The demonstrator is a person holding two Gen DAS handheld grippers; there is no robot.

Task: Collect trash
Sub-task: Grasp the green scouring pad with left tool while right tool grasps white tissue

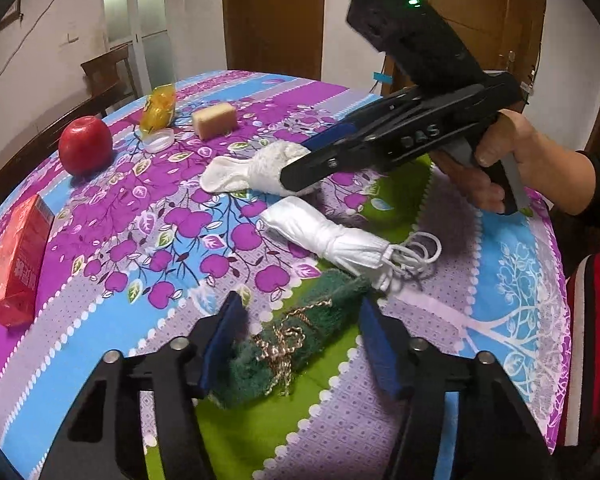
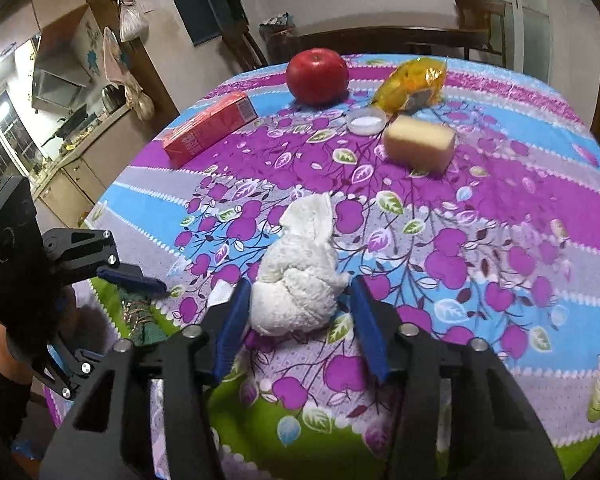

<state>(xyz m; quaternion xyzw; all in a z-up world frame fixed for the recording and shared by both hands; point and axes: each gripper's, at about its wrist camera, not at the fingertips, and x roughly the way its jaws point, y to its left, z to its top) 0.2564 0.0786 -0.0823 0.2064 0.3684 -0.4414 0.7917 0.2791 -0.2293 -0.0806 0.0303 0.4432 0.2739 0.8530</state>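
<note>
Two grippers work over a table under a floral cloth (image 1: 112, 240); the left gripper (image 1: 300, 344) straddles a green scouring pad (image 1: 292, 340) tied with gold string near the edge closest to the person, one blue pad touching it and the other just clear, so the jaws are not clamped; the right gripper (image 2: 296, 320) brackets a crumpled white tissue wad (image 2: 296, 280) nearer the middle, jaws parted with no firm squeeze visible; a folded white face mask (image 1: 332, 236) lies between wad and scourer; toward the far edge sit a red apple (image 2: 317, 76), a red carton (image 2: 210, 130), a yellow wrapper (image 2: 414, 84), a small white cap (image 2: 366, 122) and a beige sponge block (image 2: 418, 146)
</note>
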